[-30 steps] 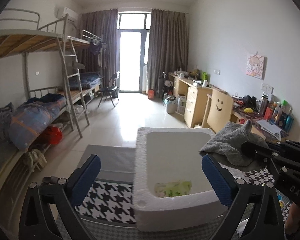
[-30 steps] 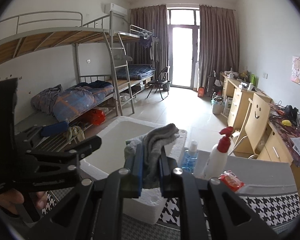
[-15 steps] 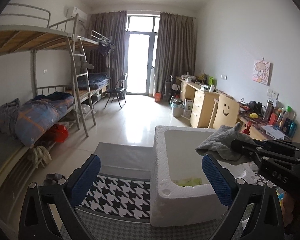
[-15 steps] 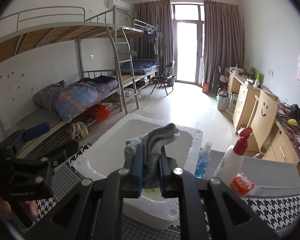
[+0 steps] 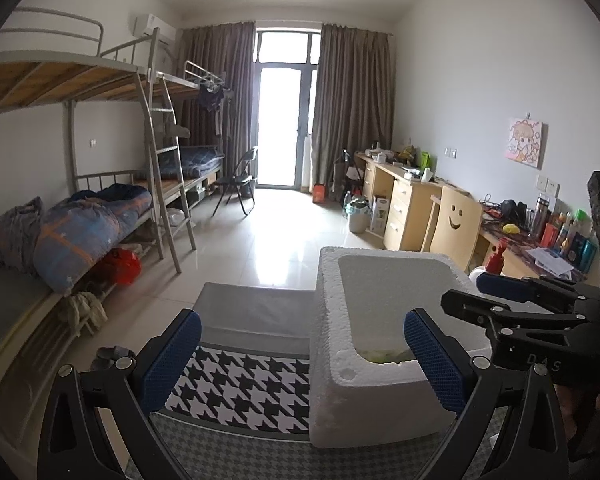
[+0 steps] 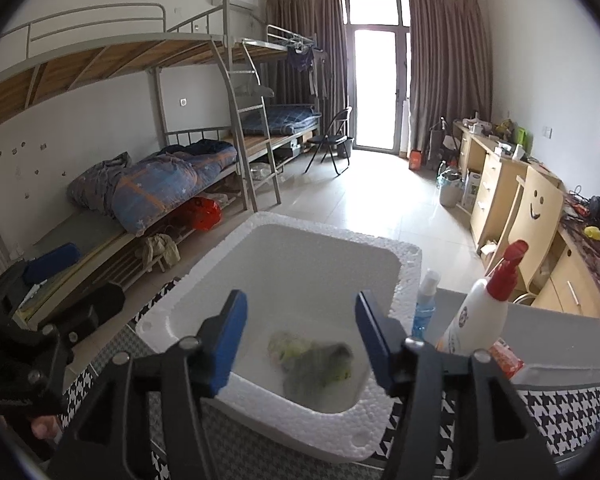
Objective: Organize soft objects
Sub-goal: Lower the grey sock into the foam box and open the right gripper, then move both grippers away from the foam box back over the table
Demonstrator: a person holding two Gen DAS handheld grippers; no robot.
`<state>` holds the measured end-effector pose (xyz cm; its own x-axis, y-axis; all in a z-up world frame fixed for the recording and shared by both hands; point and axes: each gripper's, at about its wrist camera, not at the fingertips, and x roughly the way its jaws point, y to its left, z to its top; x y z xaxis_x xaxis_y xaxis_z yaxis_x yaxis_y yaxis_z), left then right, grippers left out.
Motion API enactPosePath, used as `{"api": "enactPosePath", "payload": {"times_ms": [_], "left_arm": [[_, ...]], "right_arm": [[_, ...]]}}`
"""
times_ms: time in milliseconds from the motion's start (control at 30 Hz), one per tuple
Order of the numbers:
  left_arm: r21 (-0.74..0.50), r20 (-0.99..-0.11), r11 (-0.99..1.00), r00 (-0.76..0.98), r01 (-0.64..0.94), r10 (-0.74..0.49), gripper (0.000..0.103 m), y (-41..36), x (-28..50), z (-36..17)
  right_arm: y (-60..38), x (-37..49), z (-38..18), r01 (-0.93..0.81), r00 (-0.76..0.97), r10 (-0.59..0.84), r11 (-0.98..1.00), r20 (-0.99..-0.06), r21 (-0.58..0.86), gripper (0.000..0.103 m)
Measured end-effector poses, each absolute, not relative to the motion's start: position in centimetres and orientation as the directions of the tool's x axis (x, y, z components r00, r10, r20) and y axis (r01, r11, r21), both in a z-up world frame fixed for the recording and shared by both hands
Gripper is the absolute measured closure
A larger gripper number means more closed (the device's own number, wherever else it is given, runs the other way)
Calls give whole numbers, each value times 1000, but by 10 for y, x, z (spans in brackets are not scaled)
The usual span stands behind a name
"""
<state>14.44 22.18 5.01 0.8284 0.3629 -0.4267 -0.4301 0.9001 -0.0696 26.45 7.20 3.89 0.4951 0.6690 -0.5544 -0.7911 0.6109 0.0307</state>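
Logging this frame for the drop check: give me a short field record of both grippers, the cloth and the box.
left gripper: open, empty, beside the box
right gripper: open, empty, above the box
grey cloth: in the foam box, lying on a yellow-green item
beside box: blue bottle, white spray bottle
surface: houndstooth mat

Blown-out doorway (image 5: 281,128) backlight — fisheye-warped edges

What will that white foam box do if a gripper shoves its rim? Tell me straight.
The foam box looks like beaded polystyrene, so it is probably very light and would likely slide on the houndstooth cloth rather than resist. Its rim looks crumbly; pads may dent it. The grey cloth inside adds little weight.
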Motion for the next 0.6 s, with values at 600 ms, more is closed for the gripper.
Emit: {"api": "enactPosePath", "payload": {"times_ms": [600], "left_arm": [[-53,-387,916,853,-399,349,1,194,123,66]], "right_arm": [[39,234,65,-768,576,683,640,-449,-14,9]]}}
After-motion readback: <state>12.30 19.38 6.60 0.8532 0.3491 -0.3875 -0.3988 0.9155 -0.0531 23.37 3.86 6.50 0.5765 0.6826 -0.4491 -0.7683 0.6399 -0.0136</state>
